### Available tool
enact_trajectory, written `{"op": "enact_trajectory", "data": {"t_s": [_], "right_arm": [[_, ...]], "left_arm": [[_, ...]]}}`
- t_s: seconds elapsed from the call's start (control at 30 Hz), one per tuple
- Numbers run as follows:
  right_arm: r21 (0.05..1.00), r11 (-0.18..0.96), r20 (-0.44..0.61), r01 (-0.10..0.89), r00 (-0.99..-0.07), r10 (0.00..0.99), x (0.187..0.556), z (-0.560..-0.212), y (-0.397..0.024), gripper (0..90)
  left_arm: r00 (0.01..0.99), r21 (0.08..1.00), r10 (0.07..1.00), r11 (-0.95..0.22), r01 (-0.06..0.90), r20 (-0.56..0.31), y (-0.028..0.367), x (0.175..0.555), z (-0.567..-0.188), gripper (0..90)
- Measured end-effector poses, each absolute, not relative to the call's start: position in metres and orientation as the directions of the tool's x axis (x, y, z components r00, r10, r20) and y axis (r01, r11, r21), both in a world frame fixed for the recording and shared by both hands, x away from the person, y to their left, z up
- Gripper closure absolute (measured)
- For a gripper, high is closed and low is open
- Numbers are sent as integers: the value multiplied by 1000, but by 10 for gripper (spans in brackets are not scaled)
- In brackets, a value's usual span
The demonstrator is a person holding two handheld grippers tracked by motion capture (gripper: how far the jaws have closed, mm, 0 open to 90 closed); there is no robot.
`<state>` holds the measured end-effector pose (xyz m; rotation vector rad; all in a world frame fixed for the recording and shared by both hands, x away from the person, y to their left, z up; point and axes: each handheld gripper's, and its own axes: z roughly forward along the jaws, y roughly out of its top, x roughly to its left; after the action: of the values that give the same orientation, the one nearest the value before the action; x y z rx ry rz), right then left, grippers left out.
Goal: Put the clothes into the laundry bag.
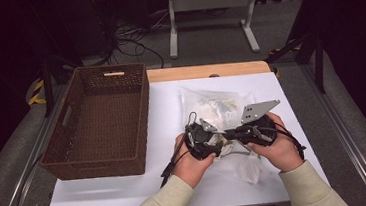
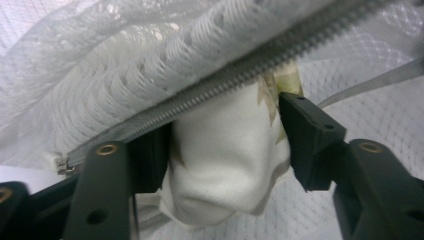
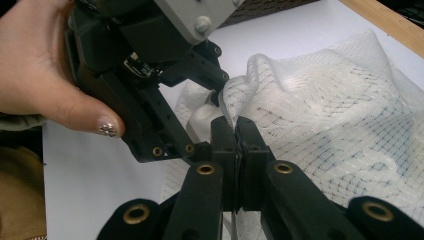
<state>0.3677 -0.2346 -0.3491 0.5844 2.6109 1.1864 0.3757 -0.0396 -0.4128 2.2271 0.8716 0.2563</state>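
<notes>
— White mesh laundry bag [image 1: 222, 110] lies right of the wicker basket [image 1: 100, 121], its zipper [image 2: 215, 85] crossing above our left gripper [image 1: 213, 141]. Grip?

— Right gripper [image 3: 235, 131] clenched on the mesh edge. Left jaws flank the white cloth [image 2: 225, 155] in the opening; right pad stands clear, so released.

White table [image 1: 104, 195] with wicker basket [image 1: 100, 123], mesh bag [image 1: 221, 107]
</notes>
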Motion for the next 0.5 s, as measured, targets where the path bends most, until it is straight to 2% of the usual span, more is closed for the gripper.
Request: {"op": "enact_trajectory", "data": {"t_s": [0.23, 0.5], "right_arm": [[754, 598, -27, 270, -898, 440, 368, -353, -234, 885], [755, 596, -24, 273, -897, 442, 368, -354, -234, 884]], "left_arm": [[740, 693, 671, -506, 513, -57, -28, 361, -407, 292], [745, 683, 665, -518, 515, -57, -16, 350, -414, 269]]}}
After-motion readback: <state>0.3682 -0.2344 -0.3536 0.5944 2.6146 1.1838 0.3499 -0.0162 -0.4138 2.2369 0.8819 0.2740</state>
